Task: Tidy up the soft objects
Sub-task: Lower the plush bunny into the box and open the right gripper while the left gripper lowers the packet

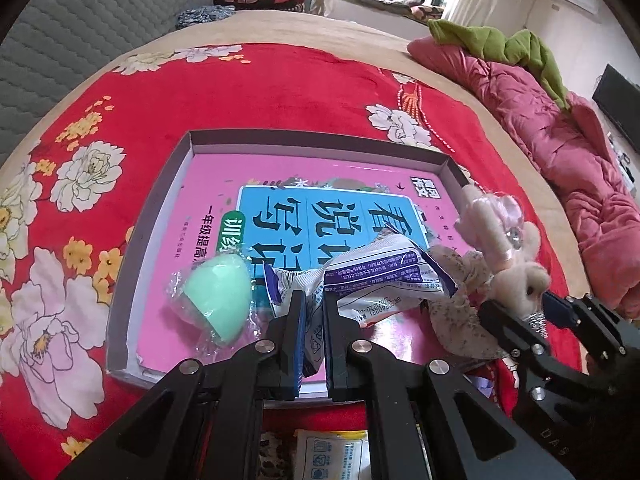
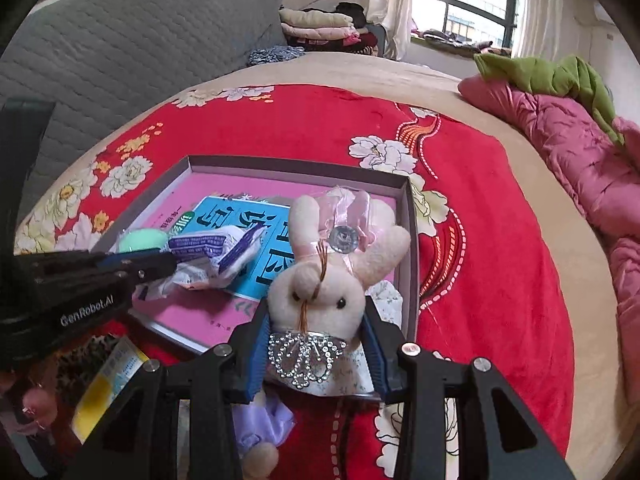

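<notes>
The left claw [image 1: 311, 312] is closed on a crumpled white-and-purple packet [image 1: 372, 276] — the jaws pinch its near end, and the rest of the packet juts out over the shallow grey box [image 1: 120, 280]. The right claw [image 2: 316, 340] is clamped on a plush rabbit [image 2: 320, 284], its blue pads pressed against both sides of the toy at the neck, just above a rhinestone ornament [image 2: 306, 356]. The rabbit is held with its face toward the right wrist camera, ears pointing away over the box's near right corner; a floral-print skirt and a lilac foot [image 2: 260, 420] hang below the jaws.

Inside the box lies a pink book [image 1: 224, 184] with a blue title panel, covering most of the floor. A mint-green egg-shaped sponge [image 1: 218, 300] in clear wrap sits on the book in the box's near left part, just left of the packet. The box rests on a red floral blanket [image 1: 260, 92] spread over the bed. Beyond the box's right side, well apart, a pink quilt [image 1: 560, 152] is heaped along the bed edge — a green cloth [image 1: 500, 44] on top of it.
</notes>
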